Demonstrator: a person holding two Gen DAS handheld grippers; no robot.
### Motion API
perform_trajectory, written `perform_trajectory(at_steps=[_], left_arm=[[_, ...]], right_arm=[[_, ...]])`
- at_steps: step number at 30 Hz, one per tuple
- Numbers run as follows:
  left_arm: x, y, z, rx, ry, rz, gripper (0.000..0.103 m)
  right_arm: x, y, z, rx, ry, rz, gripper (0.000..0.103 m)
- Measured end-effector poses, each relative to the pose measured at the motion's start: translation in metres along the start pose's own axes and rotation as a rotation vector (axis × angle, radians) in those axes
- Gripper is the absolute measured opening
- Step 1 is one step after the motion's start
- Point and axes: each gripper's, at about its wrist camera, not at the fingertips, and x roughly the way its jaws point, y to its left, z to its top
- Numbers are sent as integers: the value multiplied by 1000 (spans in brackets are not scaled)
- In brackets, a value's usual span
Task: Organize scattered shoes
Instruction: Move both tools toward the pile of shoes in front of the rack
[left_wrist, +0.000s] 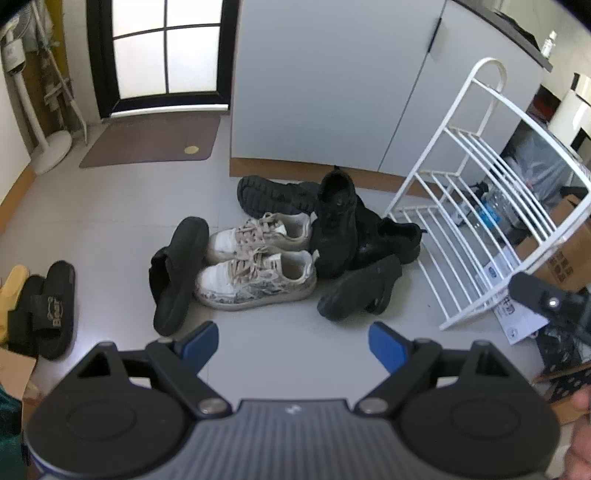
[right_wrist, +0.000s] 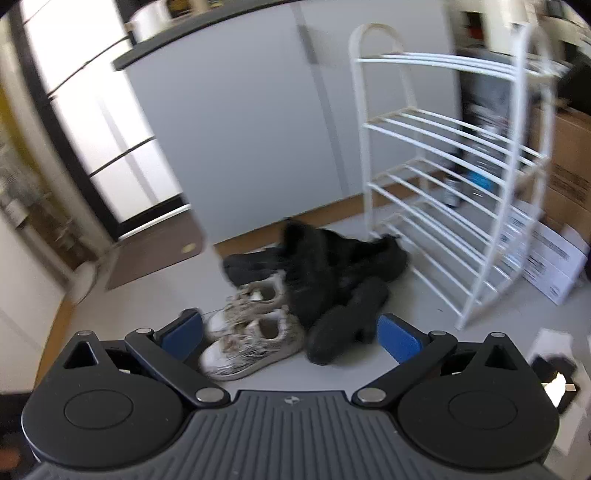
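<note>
Hand-held grippers (left_wrist: 291, 341) (right_wrist: 290, 334) gaping above grey floor (left_wrist: 110, 221).

Bare grey floor (left_wrist: 110, 229) lies open between my spread jaws and the heap of black shoes (left_wrist: 334, 225) around the two white lace-up sneakers (left_wrist: 255, 280), so I can come at it from the near side. The grey cabinet front (left_wrist: 314, 81) closes off the far side, and the white wire shoe rack (left_wrist: 476, 206) stands just beside the heap on the right. A black slide sandal (left_wrist: 44, 310) blocks the floor at far left.
</note>
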Motion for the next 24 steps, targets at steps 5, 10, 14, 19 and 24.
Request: perform_trajectory(at_steps=[5, 10, 14, 19, 24], left_arm=[[19, 0, 11, 10, -15, -11, 90], [33, 0, 14, -6, -56, -13, 90], [49, 2, 18, -20, -47, -28, 90], [72, 9, 22, -42, -17, -2, 85], [88, 18, 28, -80, 23, -12, 85]], right_arm=[[14, 1, 4, -47, 12, -32, 103], [34, 4, 10, -73, 44, -38, 103], [49, 7, 9, -46, 79, -49, 103], [67, 12, 9, -12, 122, -63, 103], [86, 17, 8, 23, 166, -77, 103]])
